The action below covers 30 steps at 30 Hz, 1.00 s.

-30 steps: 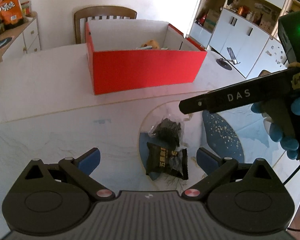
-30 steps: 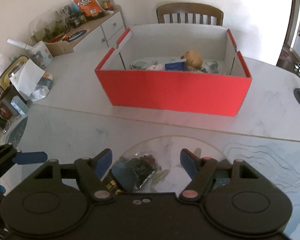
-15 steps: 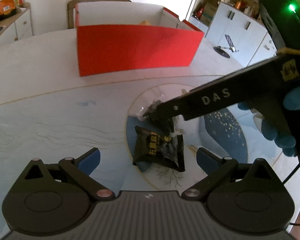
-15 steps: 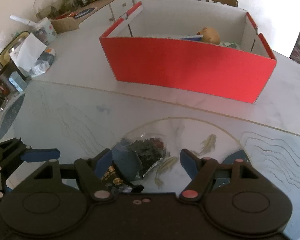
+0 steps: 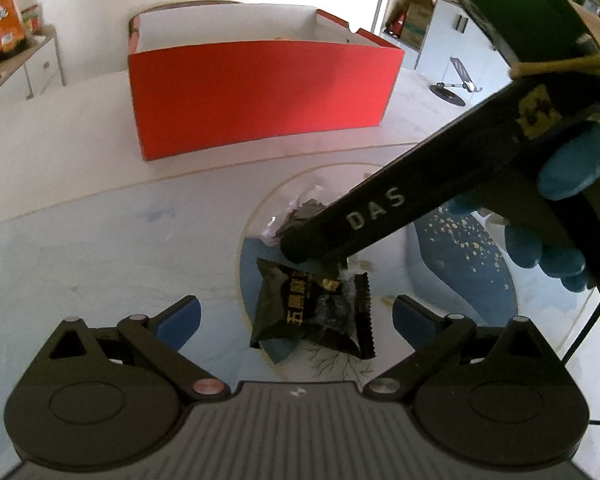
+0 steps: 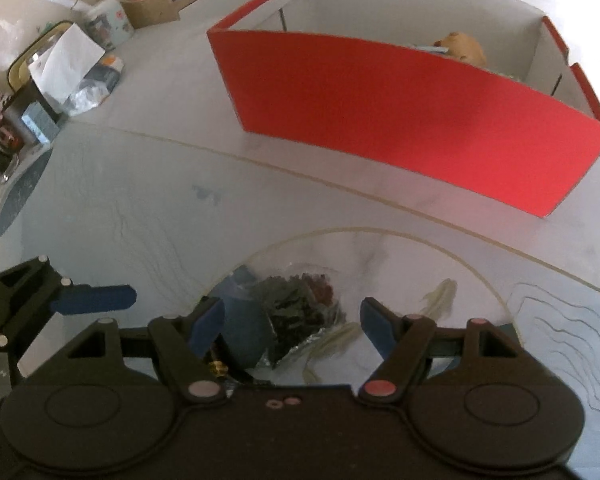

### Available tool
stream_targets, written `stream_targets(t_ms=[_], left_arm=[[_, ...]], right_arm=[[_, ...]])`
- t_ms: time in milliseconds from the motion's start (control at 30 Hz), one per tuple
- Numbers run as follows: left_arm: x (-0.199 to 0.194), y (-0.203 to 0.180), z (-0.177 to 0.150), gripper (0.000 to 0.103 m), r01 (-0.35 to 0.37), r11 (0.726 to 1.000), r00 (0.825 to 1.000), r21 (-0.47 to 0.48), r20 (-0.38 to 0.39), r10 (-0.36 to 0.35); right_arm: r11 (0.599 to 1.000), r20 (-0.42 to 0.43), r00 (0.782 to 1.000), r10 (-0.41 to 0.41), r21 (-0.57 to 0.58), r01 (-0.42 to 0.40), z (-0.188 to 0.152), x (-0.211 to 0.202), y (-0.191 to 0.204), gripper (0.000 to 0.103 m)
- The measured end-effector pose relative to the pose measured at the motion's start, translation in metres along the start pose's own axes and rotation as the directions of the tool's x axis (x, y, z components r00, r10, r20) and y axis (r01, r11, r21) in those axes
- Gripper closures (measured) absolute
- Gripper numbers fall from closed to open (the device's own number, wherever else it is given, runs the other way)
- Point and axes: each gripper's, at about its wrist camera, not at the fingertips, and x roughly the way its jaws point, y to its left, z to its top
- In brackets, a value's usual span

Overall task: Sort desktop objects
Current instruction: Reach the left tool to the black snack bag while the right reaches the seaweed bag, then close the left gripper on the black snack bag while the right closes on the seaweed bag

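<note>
The clear packet (image 6: 300,312), dark-filled, is straddled by the open right gripper (image 6: 292,326); a black packet (image 5: 312,308) lies beside, before the open left gripper (image 5: 296,320), red box (image 5: 260,92) beyond.

Marble table (image 5: 80,208), red box (image 5: 260,92), black packet (image 5: 312,312), clear bag (image 6: 300,304)

Both wrist fisheyes low and close over the white marble table (image 5: 80,208), facing the red cardboard box (image 6: 400,120) (far side), sharing the snack packets.
</note>
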Motion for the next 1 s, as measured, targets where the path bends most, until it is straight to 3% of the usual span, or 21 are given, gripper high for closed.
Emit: stream_targets(t_ms=[100,533,733,1000], left_arm=[[0.002,-0.005,0.000,0.001,-0.007,0.999,1.000,0.032,0.010,0.007],[0.016,-0.013,-0.001,0.034,-0.020,0.998,1.000,0.060,-0.002,0.020],[0.017,-0.015,-0.004,0.038,-0.032,0.998,0.999,0.058,0.000,0.032],[0.019,-0.014,-0.002,0.051,-0.042,0.998,0.999,0.038,-0.008,0.043]], right_arm=[[1.000,-0.008,1.000,-0.005,-0.004,0.005,0.000,0.003,-0.002,0.028],[0.998,-0.025,1.000,-0.008,-0.056,0.006,-0.003,0.009,0.001,0.031],[0.998,-0.022,1.000,-0.005,-0.062,0.003,-0.002,0.009,-0.001,0.031],[0.998,-0.018,1.000,-0.016,-0.069,0.014,-0.003,0.008,0.000,0.034]])
